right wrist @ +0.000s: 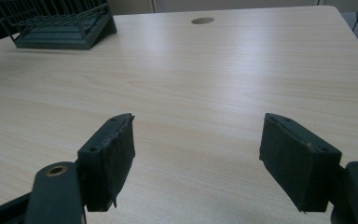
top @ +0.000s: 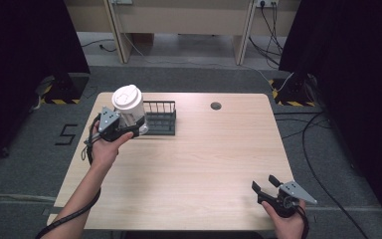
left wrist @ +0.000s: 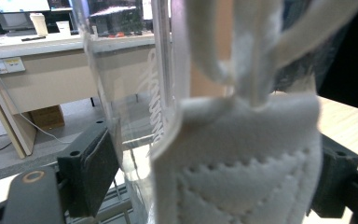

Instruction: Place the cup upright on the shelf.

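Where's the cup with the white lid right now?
In the high view the cup is at the table's far left, held off the surface in the left gripper, just left of the dark wire rack.

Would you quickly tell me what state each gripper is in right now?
Left gripper: closed on the clear cup with the white lid, held above the table.
Right gripper: open, holding nothing.

Even, soft overhead light; dark curtains flank the pale wooden table [top: 204, 164]. Clear plastic cup with white quilted sleeve [left wrist: 242, 158] blurred close-up; faint sheen on wood.
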Demonstrator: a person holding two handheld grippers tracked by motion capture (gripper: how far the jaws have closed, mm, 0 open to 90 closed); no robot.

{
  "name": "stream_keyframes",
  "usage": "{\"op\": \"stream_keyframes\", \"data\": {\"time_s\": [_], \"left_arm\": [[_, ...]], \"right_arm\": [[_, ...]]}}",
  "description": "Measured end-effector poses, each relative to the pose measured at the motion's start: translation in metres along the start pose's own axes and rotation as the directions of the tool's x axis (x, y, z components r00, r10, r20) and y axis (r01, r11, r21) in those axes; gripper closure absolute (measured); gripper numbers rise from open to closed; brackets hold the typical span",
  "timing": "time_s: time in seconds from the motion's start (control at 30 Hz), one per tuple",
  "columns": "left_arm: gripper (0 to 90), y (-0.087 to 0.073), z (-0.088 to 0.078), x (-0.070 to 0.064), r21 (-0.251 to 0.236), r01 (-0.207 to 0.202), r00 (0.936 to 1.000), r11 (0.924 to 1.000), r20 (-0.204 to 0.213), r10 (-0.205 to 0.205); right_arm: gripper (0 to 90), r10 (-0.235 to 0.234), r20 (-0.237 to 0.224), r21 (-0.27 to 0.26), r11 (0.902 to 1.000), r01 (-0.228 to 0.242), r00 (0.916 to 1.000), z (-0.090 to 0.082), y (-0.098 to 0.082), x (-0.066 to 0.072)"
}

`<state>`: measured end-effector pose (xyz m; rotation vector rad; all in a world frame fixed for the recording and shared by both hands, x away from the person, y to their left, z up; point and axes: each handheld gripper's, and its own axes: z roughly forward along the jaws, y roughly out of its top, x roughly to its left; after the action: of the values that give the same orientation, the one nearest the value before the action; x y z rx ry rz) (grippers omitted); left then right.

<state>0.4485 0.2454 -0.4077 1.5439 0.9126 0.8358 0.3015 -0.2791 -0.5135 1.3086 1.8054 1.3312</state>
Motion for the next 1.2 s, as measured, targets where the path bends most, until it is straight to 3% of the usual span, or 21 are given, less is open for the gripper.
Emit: {"op": "stream_keyframes", "data": {"time_s": [1.2], "left_arm": [[17.4, 0.022, 0.039, 0.009, -0.01, 0.015, 0.9996, 0.9998, -0.025, -0.015]], "right_arm": [[26.9, 0.014, -0.007, -0.002, 0.9999, -0.014, 0.9999, 0.0, 0.0, -0.001]]}}
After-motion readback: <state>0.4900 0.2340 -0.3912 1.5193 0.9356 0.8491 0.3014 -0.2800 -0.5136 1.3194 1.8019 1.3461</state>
